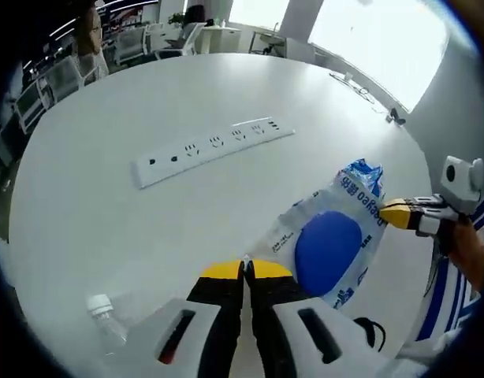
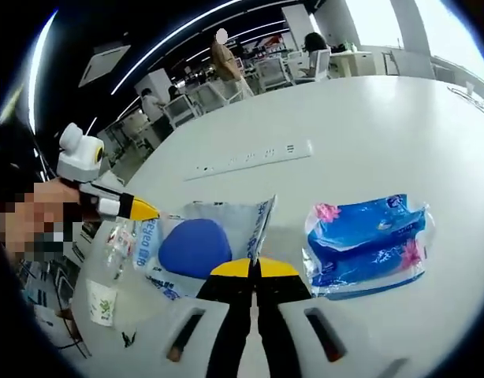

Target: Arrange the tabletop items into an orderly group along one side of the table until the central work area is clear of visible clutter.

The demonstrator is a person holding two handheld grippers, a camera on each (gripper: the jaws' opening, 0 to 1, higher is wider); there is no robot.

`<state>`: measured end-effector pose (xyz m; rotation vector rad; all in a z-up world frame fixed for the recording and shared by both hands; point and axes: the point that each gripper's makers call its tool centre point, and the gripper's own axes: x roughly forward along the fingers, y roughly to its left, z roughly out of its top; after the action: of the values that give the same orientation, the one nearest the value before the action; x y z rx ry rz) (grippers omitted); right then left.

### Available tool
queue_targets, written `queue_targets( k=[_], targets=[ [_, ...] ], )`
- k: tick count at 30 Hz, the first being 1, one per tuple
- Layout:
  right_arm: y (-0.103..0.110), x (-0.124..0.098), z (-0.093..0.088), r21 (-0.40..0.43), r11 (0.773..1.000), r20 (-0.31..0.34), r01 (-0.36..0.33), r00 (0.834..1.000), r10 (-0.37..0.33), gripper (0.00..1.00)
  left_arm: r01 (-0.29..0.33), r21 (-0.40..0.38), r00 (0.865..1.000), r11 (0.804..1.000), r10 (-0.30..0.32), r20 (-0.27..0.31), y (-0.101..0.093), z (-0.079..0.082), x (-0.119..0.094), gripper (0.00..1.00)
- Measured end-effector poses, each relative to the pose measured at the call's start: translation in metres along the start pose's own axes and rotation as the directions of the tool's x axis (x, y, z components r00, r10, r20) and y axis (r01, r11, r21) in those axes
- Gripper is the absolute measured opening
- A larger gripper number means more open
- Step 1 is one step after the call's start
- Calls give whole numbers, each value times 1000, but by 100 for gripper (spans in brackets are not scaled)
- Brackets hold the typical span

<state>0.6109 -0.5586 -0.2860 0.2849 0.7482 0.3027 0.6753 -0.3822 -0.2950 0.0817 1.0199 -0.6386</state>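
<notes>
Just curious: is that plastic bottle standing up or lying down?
Standing: the bottle rises upright from the table, cap on top.

One power strip (image 1: pixel 213 146), one bottle (image 1: pixel 106 313), two plastic packets (image 1: pixel 330 240) (image 2: pixel 366 244).

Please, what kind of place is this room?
Probably an open-plan office or meeting area: a large white table with a built-in power strip, rows of desks and chairs behind, and people standing among them.
</notes>
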Motion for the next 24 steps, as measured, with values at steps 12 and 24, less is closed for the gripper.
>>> queue_targets(
  k=[12,24],
  targets=[
    [-10,13,-12,7,1000,-27,16,1000,-15,0,26,-25,1000,999,-26,-5,5,-2,16,0],
    [-17,20,-12,20,999,-23,25,999,-24,0,39,-63,999,997,-38,14,9,0,25,0]
  ],
)
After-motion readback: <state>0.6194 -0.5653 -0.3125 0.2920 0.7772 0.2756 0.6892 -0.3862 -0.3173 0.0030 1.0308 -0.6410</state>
